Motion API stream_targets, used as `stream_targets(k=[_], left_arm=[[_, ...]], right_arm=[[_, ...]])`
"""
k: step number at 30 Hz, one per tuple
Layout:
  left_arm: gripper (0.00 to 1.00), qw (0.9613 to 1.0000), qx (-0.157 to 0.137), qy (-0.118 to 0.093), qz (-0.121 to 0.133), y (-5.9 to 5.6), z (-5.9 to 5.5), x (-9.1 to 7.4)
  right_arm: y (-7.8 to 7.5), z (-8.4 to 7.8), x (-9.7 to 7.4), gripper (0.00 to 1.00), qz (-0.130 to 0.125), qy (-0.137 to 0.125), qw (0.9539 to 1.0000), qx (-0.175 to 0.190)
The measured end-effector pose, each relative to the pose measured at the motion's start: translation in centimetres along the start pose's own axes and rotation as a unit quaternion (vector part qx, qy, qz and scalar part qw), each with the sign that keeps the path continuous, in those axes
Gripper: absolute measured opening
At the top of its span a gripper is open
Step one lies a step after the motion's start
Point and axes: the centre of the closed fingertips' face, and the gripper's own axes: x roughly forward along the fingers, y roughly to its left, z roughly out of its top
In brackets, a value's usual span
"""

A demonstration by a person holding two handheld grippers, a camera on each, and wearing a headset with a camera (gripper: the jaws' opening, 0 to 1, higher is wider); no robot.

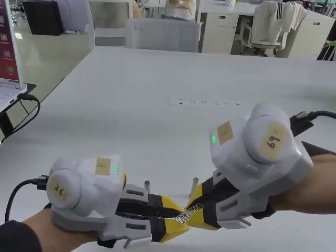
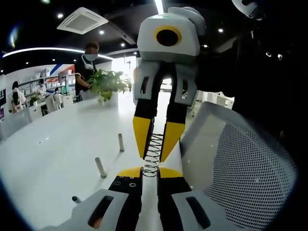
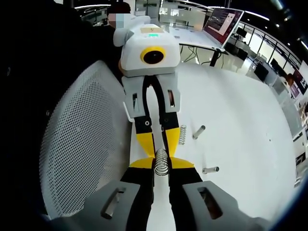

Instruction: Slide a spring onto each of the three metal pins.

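Both my left gripper [image 2: 150, 173] and right gripper [image 3: 161, 165] have jaws pinched closed on one spring [image 2: 153, 155], its long axis stretched between them. The three pins [image 2: 100, 167] stand on the counter [image 2: 53, 144], just left of my left jaws.

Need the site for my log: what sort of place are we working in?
Most likely an open-plan office: a long white table with a built-in socket strip, a mesh office chair beside it, and more desks and a potted plant beyond.
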Motion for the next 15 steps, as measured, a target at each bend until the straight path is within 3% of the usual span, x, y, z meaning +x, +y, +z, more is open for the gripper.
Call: stream_targets(k=[15], left_arm=[[0.09,1.0,-0.003,0.005,-0.001,0.1,-0.24,0.0]], right_arm=[[-0.21,-0.02,-0.01,0.08,0.001,0.007,1.0,-0.002]])
